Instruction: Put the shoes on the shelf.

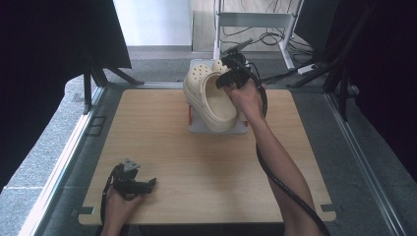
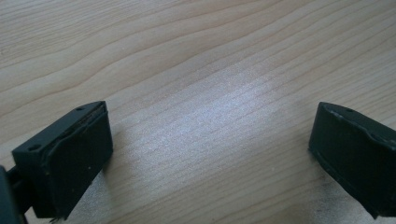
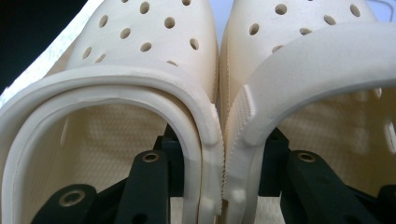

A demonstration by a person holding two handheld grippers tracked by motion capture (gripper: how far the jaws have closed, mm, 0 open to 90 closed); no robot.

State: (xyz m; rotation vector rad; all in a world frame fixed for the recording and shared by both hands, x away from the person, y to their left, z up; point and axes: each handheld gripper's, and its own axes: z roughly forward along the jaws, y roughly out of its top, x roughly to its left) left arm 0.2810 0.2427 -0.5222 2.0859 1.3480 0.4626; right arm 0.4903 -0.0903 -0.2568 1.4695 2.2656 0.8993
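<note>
Clogs (image 1: 210, 96), a cream pair pinched together by my right gripper (image 1: 230, 78), hang over the white stand (image 1: 216, 128) at upper centre. My left gripper (image 1: 140, 184) rests spread, lower left. Next, probably lowering them squarely.

two cream foam clogs (image 1: 210, 96) with round holes over the toes are pressed side by side, inner walls (image 3: 219, 140) touching. they are lifted and tilted on edge above a white stand at the table's far middle.
</note>
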